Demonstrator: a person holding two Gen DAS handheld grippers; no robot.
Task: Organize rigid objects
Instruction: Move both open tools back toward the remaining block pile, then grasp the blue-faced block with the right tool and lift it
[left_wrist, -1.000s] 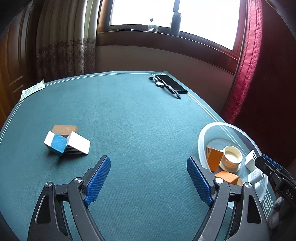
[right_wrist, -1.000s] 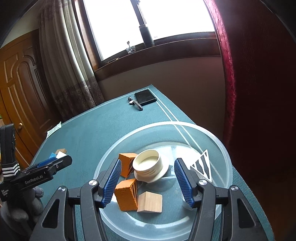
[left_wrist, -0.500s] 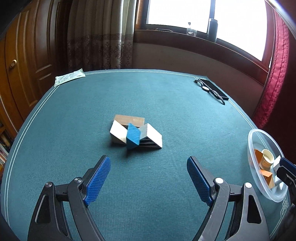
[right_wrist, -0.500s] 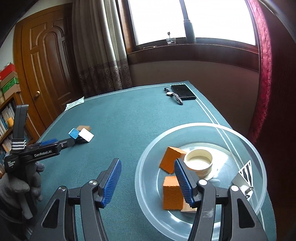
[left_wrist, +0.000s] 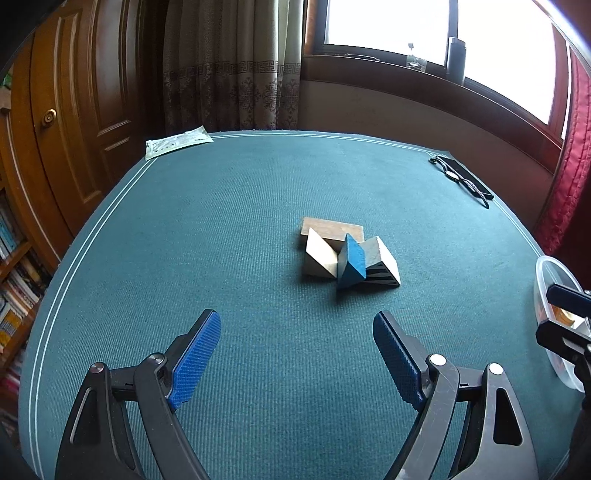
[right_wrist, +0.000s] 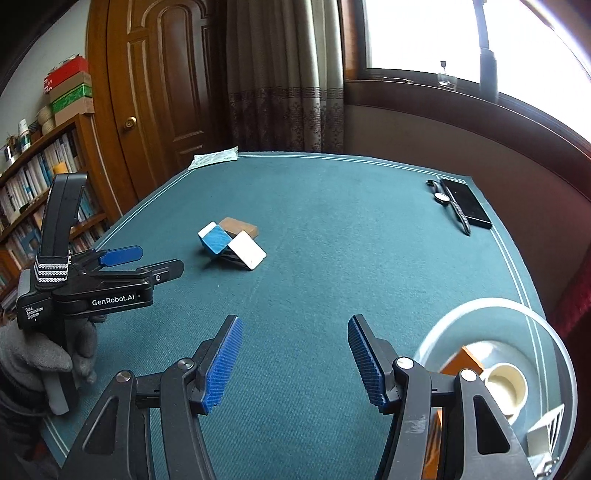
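Blocks ahead of left gripper, jaws empty, apart

Blocks huddle mid-table; bowl at right edge, seemingly holding others

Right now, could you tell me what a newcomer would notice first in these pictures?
A small huddle of blocks, with a blue wedge in its middle, sits mid-table on the green felt. At the right edge a clear bowl holds orange blocks and a cream cup.
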